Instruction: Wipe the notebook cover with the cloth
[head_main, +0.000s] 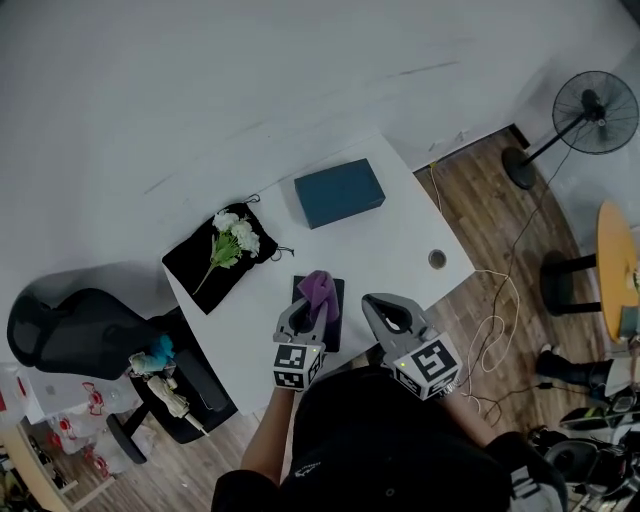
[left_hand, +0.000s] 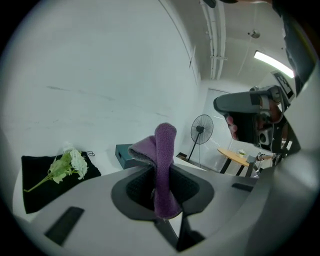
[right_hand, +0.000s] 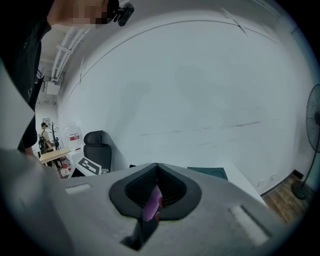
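Office chair (head_main: 70, 335) at far left, off the worktop (head_main: 400, 240). Left end of the worktop: black bag (head_main: 195, 265) lying flat, white flowers (head_main: 235, 238) on top of it. Teal box (head_main: 340, 193) sits further back, about mid-width, well apart from the bag.

Left hand-held gripper (head_main: 306, 310) is at the near edge, jaws clamped on the purple cloth (head_main: 320, 288). The cloth is folded, pinched low down, and its free end stands up past the jaw tips. The dark notebook (head_main: 337, 325) lies flat on the worktop right under that gripper and the cloth, which overlap it from above. Can't tell if the cloth actually touches the cover.

Right hand-held gripper (head_main: 372, 304) is just beside the notebook's right edge, jaws closed tip to tip. A small purple sliver shows in the opening behind the tips; can't tell what it is.

Cable hole (head_main: 437, 259) is near the worktop's right edge. On the floor beyond: pedestal fan (head_main: 595, 110) and a round yellow table (head_main: 615, 265).
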